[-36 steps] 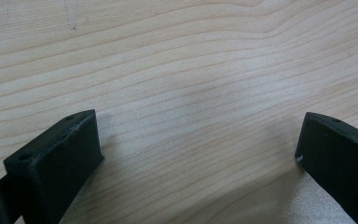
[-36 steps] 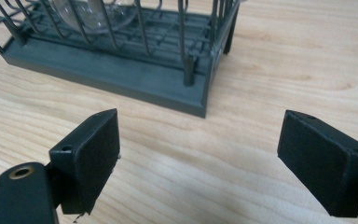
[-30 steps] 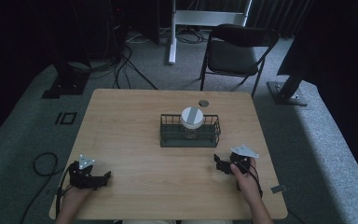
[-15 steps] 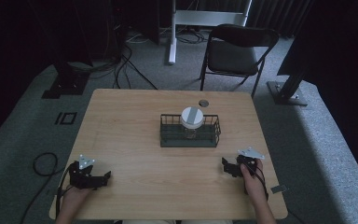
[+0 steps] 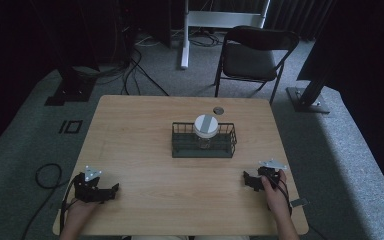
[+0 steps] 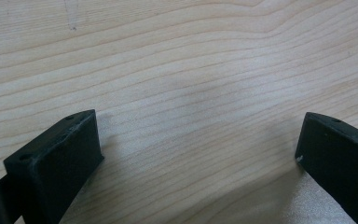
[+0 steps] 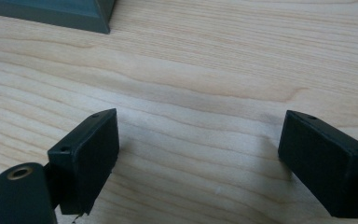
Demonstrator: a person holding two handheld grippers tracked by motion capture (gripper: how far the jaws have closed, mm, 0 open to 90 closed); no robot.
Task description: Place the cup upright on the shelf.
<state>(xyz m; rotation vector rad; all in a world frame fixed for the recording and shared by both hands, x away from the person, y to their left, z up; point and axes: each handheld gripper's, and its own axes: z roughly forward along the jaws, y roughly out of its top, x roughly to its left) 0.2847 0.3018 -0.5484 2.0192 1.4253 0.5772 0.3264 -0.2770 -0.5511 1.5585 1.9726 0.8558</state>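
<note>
Jar [image 5: 206,131], white-lidded, upright in wire basket [image 5: 180,150] — ahead of both tongs, well apart. Right tongs [image 5: 250,181] nearer, left tongs [image 5: 111,190] farther — both gaped empty on counter [image 5: 145,125].

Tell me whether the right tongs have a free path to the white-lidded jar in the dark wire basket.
Probably yes. The right tongs stand open, bare wooden table lies between, and the white-lidded jar rises above the dark wire basket, so its lid looks reachable from above.
</note>
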